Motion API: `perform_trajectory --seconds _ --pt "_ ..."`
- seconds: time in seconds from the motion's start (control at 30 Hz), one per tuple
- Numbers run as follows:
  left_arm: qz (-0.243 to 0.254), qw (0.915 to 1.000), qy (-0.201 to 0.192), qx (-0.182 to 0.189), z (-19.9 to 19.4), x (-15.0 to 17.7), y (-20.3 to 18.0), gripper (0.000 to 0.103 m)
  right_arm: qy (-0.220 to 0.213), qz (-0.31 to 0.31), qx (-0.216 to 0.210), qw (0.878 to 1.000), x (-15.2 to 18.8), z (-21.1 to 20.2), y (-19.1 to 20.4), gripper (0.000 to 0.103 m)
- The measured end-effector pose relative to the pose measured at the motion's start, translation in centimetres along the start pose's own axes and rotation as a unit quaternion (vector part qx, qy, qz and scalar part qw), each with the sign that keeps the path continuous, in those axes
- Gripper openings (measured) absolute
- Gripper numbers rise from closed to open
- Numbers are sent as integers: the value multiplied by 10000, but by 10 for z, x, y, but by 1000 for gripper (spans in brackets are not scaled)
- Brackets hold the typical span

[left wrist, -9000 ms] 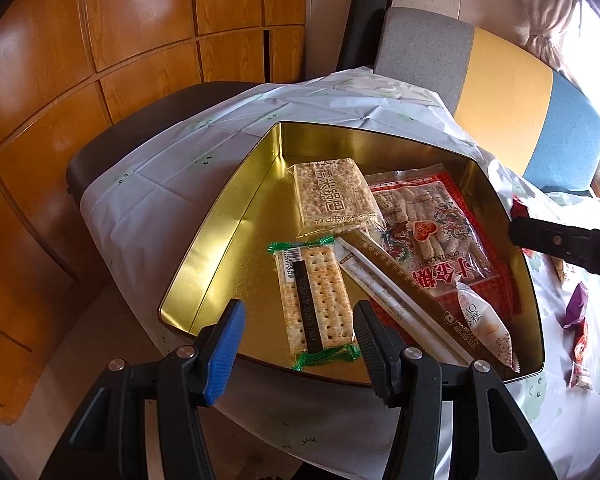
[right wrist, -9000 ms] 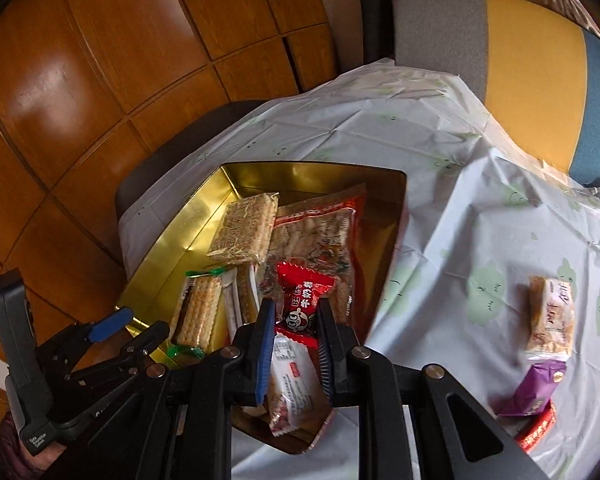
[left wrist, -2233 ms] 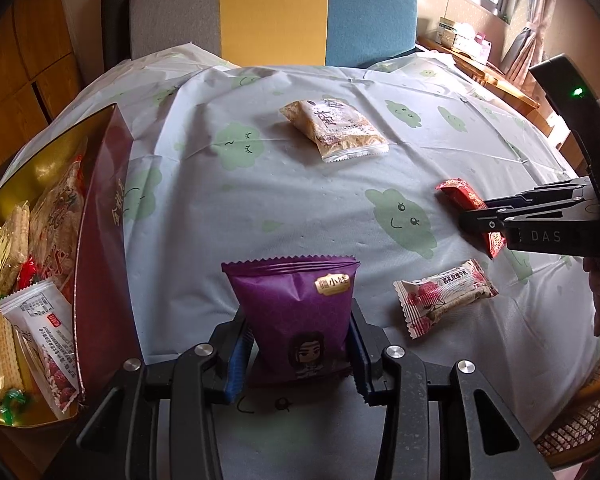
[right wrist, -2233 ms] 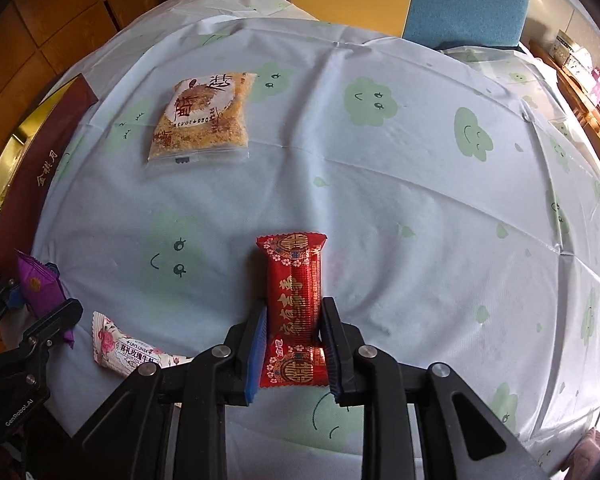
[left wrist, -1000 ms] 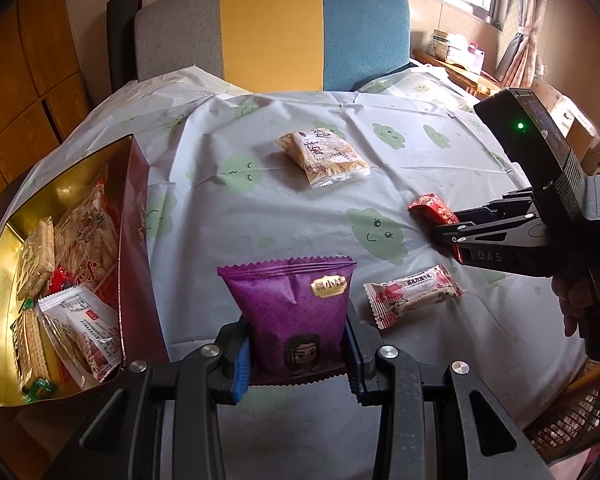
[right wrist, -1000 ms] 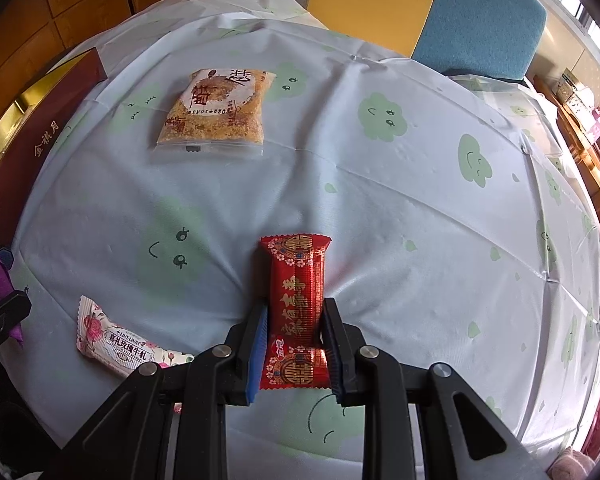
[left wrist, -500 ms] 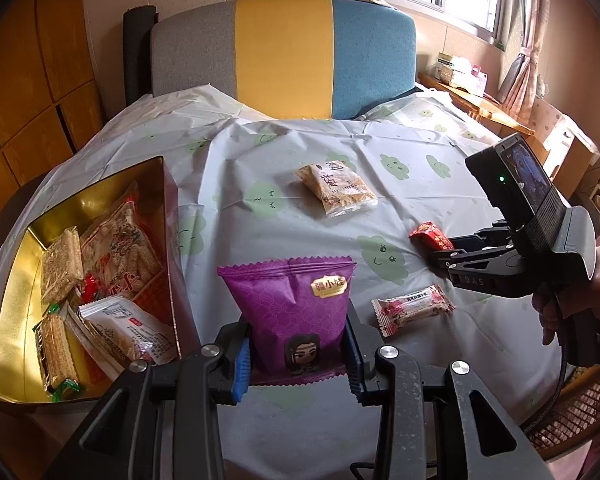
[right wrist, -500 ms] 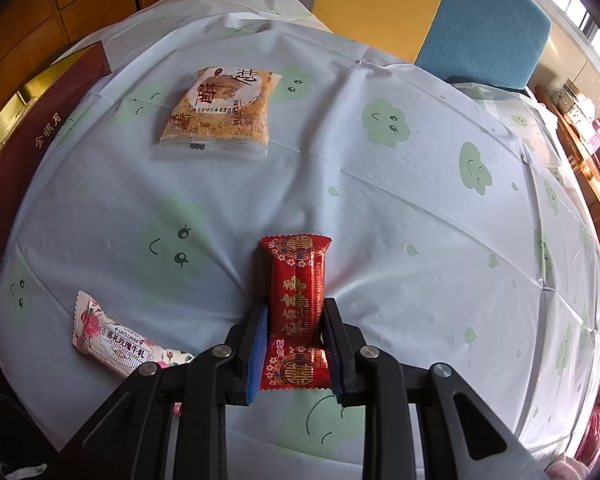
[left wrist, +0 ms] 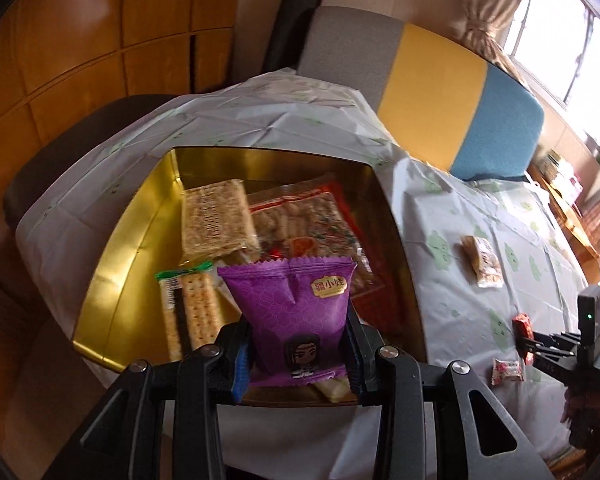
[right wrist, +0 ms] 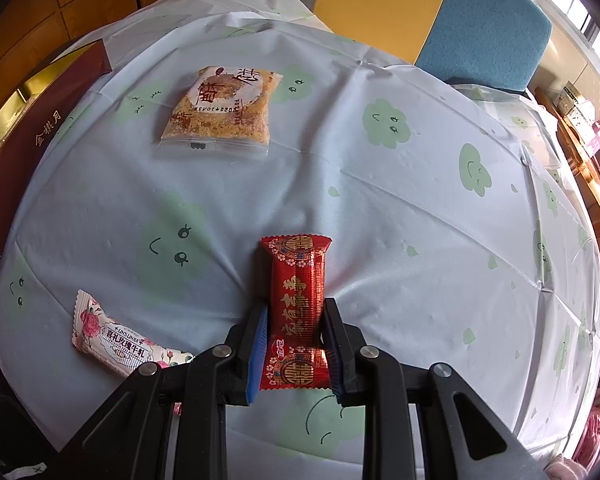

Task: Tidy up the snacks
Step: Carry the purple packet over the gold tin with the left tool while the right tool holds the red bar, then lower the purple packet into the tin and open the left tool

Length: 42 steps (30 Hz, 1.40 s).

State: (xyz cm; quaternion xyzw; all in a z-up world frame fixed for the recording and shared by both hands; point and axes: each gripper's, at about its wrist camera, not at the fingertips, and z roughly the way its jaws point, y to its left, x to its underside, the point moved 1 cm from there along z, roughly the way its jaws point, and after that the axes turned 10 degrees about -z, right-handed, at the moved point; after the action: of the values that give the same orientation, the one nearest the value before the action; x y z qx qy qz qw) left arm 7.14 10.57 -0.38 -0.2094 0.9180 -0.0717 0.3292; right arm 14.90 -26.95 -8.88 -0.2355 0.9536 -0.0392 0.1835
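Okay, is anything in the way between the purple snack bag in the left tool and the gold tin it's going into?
Nothing visible blocks it. The left tool holds the purple snack bag right in front of the open gold tin, which has no lid over it. Crackers and other packets already lie inside, so it would land on or beside them.

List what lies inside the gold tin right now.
In the gold tin: a pale cracker pack, a green-ended cracker pack and a large red biscuit bag. The purple packet in the left gripper hides the near part.
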Motion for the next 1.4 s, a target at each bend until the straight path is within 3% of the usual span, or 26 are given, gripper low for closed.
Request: perform_trajectory --seconds 0.23,0.63,0.93,1.27,1.4 --pt "-568 9975 200 -365 9 7 44 38 -3 -40 51 10000 0 0 2 26" --pt "-146 9989 214 -394 23 14 13 38 -22 -24 74 10000 1 -1 2 26" --pt "-70 9980 293 -548 35 18 11 38 -26 -9 93 10000 1 -1 2 26" --pt "207 9961 91 -848 40 21 7 38 -20 30 96 9999 1 -1 3 26" --pt "204 9952 250 -928 53 23 10 39 -21 46 93 9999 0 -1 2 26"
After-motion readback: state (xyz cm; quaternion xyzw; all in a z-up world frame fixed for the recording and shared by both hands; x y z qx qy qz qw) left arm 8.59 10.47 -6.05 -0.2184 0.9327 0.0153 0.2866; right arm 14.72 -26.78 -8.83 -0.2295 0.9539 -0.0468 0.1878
